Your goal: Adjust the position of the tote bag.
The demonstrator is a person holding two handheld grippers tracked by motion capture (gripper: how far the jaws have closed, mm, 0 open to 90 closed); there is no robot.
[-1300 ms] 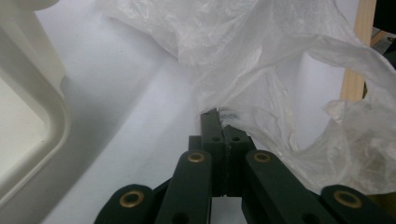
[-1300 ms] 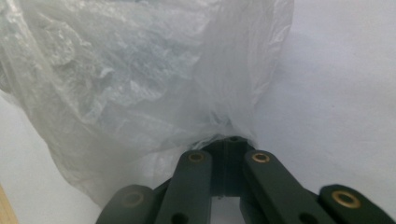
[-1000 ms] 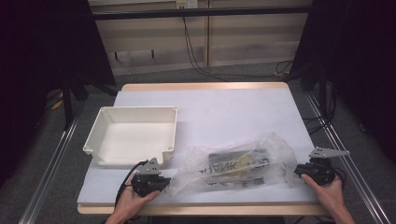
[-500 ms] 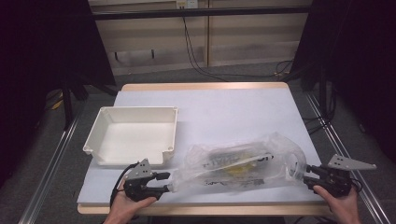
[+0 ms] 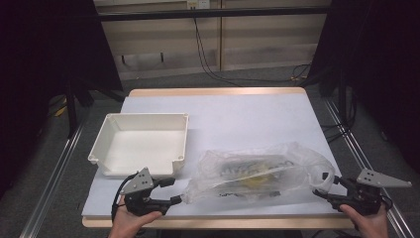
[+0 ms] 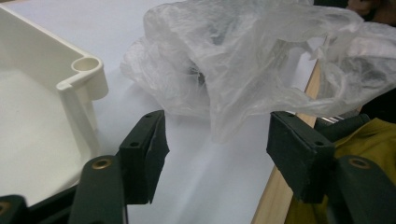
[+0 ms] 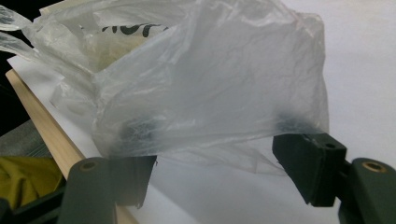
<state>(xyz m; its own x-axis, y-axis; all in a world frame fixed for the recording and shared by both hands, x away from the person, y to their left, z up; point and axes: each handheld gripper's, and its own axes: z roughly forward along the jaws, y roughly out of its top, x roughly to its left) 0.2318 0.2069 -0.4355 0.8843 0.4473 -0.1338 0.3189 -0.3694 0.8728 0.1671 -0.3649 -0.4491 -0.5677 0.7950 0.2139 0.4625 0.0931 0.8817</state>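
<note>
- White tray [image 5: 140,143]: sat on the left of the table [image 5: 237,114], just left of the bag; the left gripper view gave its rounded corner post [image 6: 87,70] close up, which the high view rendered small
- Left gripper [image 5: 171,191]: at the near left table edge, jaws spread and just been opening; its own view showed a hanging tip of the bag between the pads [image 6: 148,148] without touching them
- Clear plastic bag [image 5: 257,171]: lay across the near middle of the table; the high view showed dark and yellow contents inside, the right gripper view showed dark lettering [image 7: 128,29]
- Right gripper [image 5: 333,187]: at the near right edge, jaws spread and just been opening; its own view showed the bag's end draped over both pads [image 7: 310,161], not pinched
</note>
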